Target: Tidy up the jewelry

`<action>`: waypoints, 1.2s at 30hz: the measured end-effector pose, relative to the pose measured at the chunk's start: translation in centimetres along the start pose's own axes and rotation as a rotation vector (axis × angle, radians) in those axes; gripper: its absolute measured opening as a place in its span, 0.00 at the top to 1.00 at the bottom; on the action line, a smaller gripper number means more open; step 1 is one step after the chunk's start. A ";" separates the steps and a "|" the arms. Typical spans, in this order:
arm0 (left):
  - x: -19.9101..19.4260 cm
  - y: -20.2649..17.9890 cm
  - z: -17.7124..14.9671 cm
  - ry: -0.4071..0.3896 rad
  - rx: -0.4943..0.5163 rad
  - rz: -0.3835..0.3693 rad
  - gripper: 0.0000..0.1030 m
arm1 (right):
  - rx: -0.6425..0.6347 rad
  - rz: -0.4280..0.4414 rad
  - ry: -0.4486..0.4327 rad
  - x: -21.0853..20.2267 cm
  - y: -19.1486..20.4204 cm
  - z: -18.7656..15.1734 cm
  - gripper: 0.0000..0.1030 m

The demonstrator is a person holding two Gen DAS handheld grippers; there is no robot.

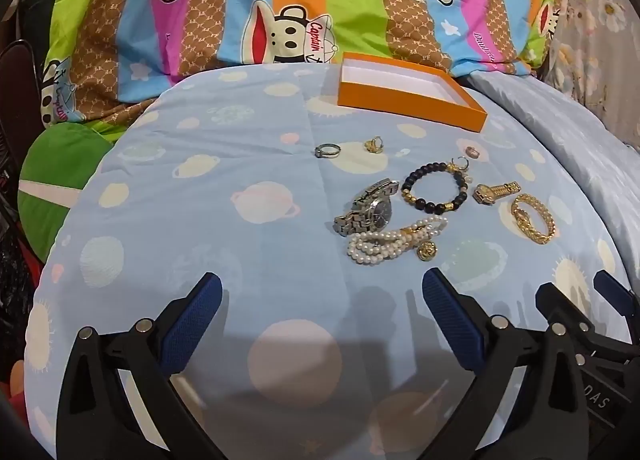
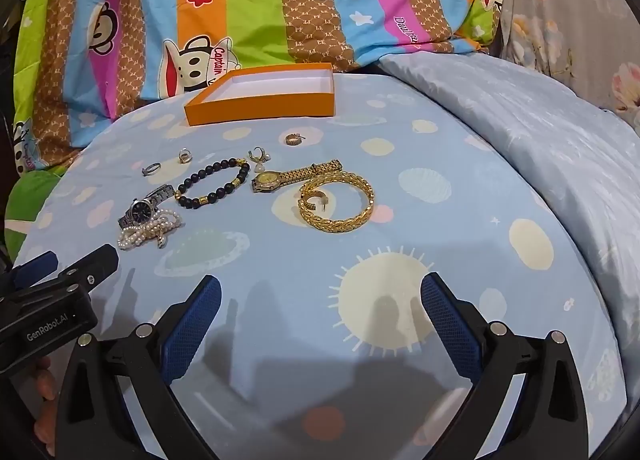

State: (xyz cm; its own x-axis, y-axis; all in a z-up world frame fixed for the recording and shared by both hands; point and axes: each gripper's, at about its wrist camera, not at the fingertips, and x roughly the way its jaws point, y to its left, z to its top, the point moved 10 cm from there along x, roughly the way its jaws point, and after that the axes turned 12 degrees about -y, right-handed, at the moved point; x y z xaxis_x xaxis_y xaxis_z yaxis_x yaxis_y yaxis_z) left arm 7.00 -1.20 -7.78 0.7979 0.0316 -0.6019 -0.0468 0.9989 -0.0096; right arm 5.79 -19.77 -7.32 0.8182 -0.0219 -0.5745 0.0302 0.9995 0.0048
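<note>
Nothing is put away yet. The orange box [image 2: 260, 98] sits empty at the far end of the blue bed sheet [image 2: 460, 220]. All the jewelry lies loose in front of it: the gold bangle [image 2: 340, 200], gold watch [image 2: 288, 177], bead bracelet [image 2: 212, 182], silver watch [image 1: 370, 206], pearls [image 1: 392, 240] and little rings. The left claw [image 1: 322, 300] and right claw [image 2: 320, 300] are both wide open and hold nothing.

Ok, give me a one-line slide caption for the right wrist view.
Open right gripper hovers over loose jewelry: gold bangle, bead bracelet, watches, with the orange box empty.
</note>
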 end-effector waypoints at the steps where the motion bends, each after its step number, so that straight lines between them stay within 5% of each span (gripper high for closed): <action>1: -0.1 0.3 0.1 -0.006 -0.007 -0.008 0.05 | 0.000 0.000 0.000 0.0 0.0 0.0 0.05; 36: -0.9 0.1 0.6 -0.051 0.025 0.007 0.05 | 0.000 -0.012 -0.007 -0.2 -0.1 0.5 0.05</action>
State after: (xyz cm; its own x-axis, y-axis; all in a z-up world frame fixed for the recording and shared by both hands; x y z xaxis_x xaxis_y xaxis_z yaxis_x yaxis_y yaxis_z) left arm 6.69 -1.11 -6.74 0.8273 0.0402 -0.5603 -0.0384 0.9991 0.0150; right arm 5.91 -19.86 -6.78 0.8215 -0.0345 -0.5691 0.0403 0.9992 -0.0024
